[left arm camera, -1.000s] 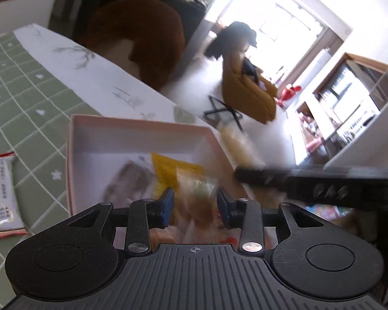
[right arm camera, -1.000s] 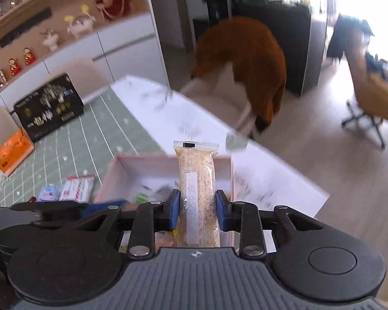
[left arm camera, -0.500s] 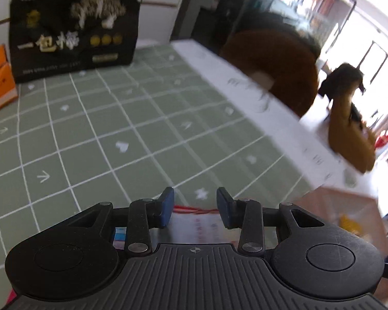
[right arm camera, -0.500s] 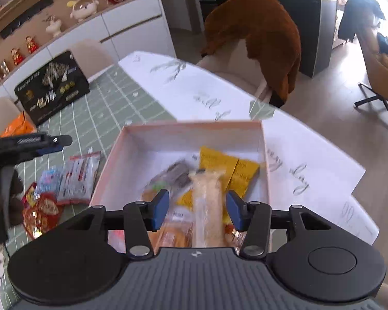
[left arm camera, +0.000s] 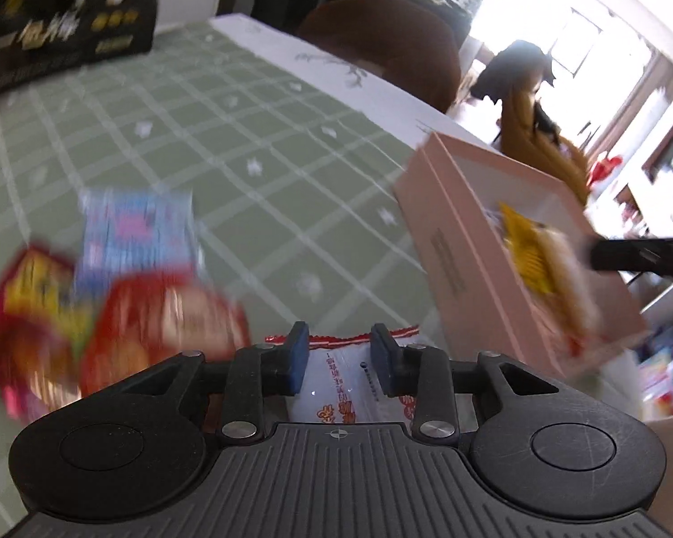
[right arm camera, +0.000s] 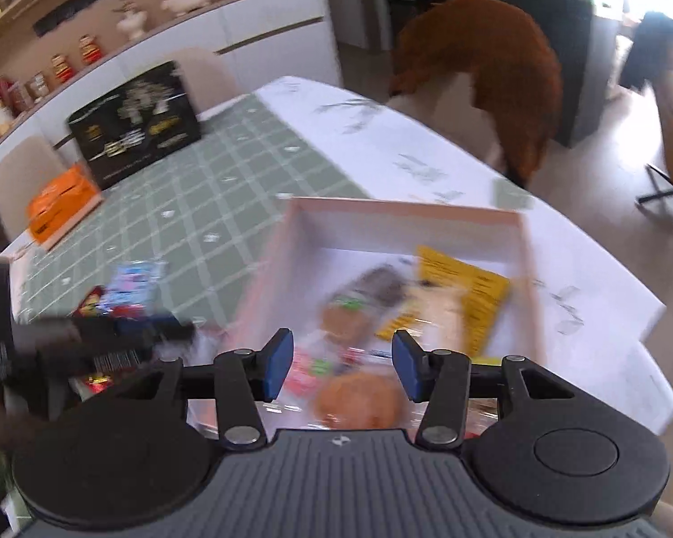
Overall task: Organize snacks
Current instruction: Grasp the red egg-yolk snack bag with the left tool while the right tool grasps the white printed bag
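Note:
A pink box (right arm camera: 408, 210) holds several snacks, among them a yellow packet (right arm camera: 466, 287) and a long beige bar. My right gripper (right arm camera: 340, 358) hangs open and empty over the box's near end. In the left wrist view the box (left arm camera: 453, 233) stands to the right. My left gripper (left arm camera: 339, 354) is open, its fingers either side of a white packet with red edges (left arm camera: 341, 381) lying on the green mat. Red packets (left arm camera: 157, 323) and a blue packet (left arm camera: 139, 228) lie to its left, blurred.
A black gift box (right arm camera: 134, 125) and an orange box (right arm camera: 63, 201) stand at the far end of the green checked mat (left arm camera: 202, 134). A brown-draped chair (right arm camera: 484, 67) stands beyond the table's white edge. My left gripper shows at the right wrist view's left edge (right arm camera: 112, 340).
My right gripper has opened, let the long beige bar drop into the box, and opened wider. My left gripper has swung from the box to the loose packets and come down over the white one.

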A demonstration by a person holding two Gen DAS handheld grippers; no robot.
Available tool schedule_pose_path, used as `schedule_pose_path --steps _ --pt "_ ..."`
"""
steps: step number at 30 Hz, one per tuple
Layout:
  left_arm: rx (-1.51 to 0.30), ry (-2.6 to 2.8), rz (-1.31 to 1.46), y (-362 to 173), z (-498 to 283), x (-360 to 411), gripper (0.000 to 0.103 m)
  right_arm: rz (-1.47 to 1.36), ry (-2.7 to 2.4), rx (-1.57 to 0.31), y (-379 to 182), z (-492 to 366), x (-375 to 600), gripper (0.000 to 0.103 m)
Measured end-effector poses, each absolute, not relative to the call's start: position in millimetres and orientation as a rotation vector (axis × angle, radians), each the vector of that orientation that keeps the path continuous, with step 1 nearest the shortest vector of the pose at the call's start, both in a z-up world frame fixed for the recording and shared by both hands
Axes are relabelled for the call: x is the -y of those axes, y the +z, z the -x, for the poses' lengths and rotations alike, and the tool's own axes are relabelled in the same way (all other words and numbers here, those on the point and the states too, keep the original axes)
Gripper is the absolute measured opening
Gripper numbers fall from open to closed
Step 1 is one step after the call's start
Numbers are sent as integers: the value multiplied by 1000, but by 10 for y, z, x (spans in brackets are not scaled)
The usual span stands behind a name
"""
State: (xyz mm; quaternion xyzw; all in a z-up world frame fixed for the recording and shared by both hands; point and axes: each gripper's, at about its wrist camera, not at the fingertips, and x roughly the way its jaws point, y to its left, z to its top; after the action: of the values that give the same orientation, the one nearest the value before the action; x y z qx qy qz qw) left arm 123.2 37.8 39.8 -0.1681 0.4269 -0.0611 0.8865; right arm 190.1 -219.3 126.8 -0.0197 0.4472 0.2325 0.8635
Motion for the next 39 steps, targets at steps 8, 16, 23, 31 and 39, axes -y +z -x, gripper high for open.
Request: schedule_pose_path --steps 8,16,23,31,39 --pt "-720 130 484 676 -672 -887 35 118 683 -963 1205 -1610 1237 51" --pt "-694 219 459 705 -1192 -1376 35 253 730 -1001 723 -1350 612 50" --pt "-799 174 340 485 -1691 -1336 34 301 709 -979 576 -1113 652 50" --pt "-830 59 318 447 -1125 -973 32 307 695 -966 560 -853 1141 51" --pt "-884 16 335 428 -606 -436 25 309 649 -957 571 -728 1540 57"
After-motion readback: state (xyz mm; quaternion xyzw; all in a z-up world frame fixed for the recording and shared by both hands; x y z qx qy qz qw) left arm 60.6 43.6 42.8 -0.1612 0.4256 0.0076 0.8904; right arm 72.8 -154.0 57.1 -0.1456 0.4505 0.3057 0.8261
